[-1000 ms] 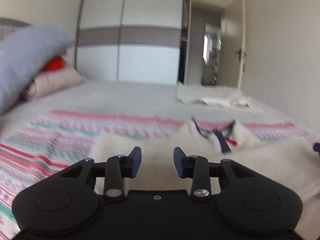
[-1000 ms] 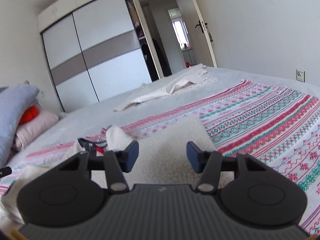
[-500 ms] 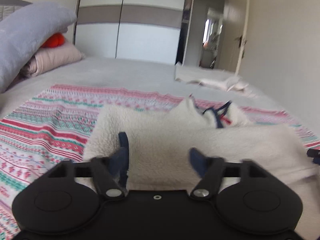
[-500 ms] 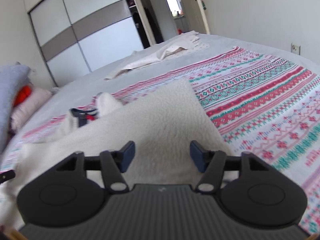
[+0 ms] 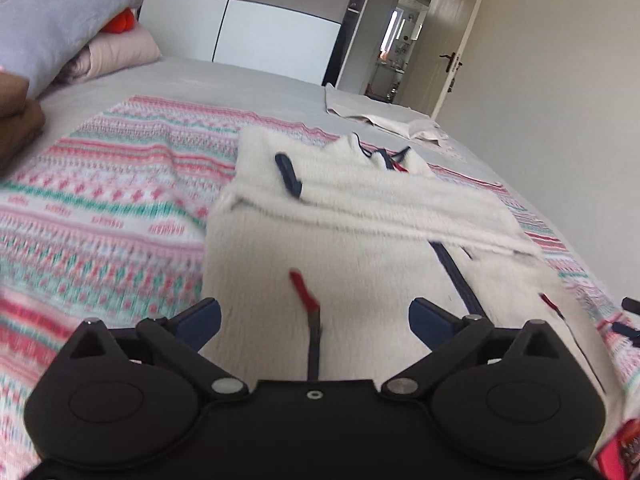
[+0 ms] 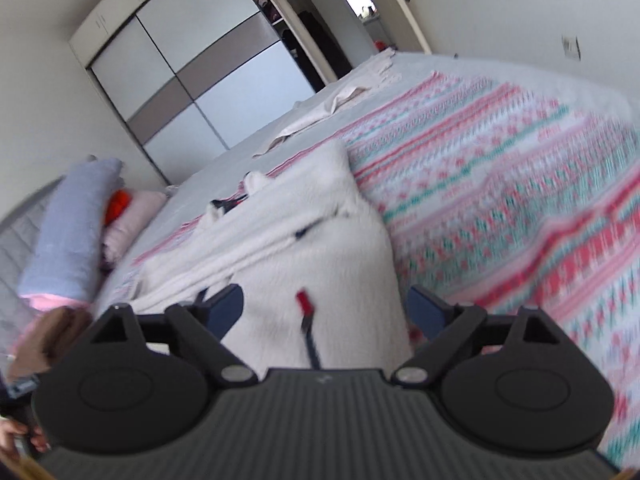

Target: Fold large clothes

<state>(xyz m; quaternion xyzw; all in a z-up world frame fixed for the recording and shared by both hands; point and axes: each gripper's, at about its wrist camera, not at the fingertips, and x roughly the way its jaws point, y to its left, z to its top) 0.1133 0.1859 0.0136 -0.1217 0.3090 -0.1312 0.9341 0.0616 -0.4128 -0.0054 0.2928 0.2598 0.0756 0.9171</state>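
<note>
Left tongs point(image 5: 314, 322) spread wide, nothing between the blue pads, poised just above the near panel of a cream fleece jacket point(image 5: 360, 248). Right tongs point(image 6: 326, 306) likewise wide open and empty, just over the same fleece beside its red zipper pull point(image 6: 305, 301); contact with the cloth not discernible through the motion blur. Jacket spread on a striped patterned blanket point(image 5: 104, 184) across the bed, 1 sleeve laid crosswise over the chest, navy zipper point(image 5: 456, 272) running down the front, collar at the far end. Probably mid-fold: sleeve tucked in, body not yet doubled over. Next move likely to need both tongs closing on the near hem corners, then lifting and carrying the hem toward the collar, keeping the sleeve in place.
</note>
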